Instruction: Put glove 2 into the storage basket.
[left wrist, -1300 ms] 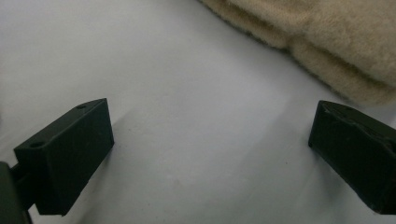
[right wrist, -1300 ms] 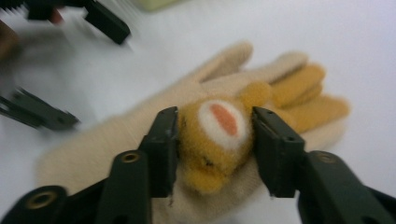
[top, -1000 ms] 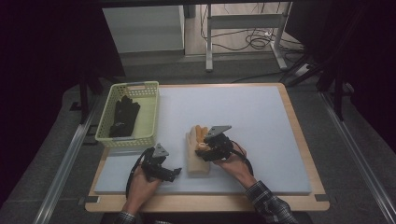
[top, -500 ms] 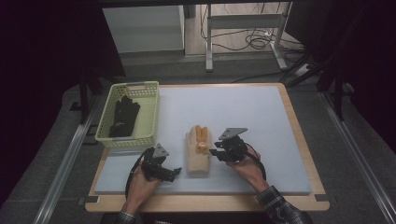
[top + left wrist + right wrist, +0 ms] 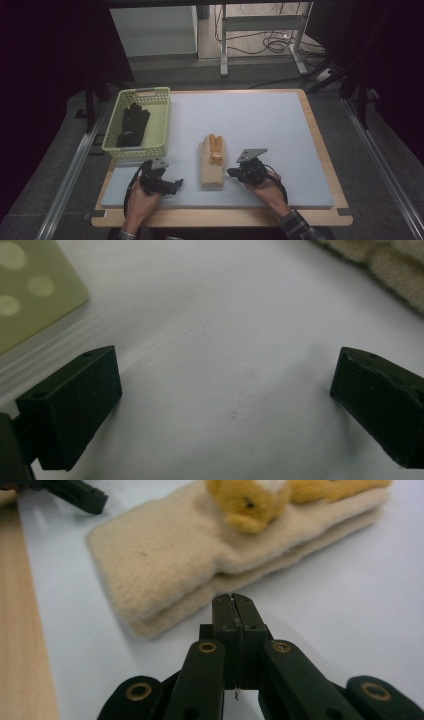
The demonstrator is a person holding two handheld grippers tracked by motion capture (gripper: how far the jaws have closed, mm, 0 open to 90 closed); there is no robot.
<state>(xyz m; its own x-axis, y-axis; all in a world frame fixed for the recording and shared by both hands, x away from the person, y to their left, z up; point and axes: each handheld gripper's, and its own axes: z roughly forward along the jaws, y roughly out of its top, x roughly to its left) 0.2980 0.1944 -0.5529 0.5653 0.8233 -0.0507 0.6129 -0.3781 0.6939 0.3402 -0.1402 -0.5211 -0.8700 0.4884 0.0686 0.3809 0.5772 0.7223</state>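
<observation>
Cream gloves [image 5: 212,163] lay stacked mid-mat, long axis running away from person, btwn both tools. Right gripper [image 5: 231,172] was clenched empty, just beside cuff edge, nearer; left gripper [image 5: 178,183] gaped wide, a bit farther off.

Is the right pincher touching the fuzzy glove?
Apart. The right gripper view shows the shut right gripper with a strip of white mat before the beige glove.
</observation>
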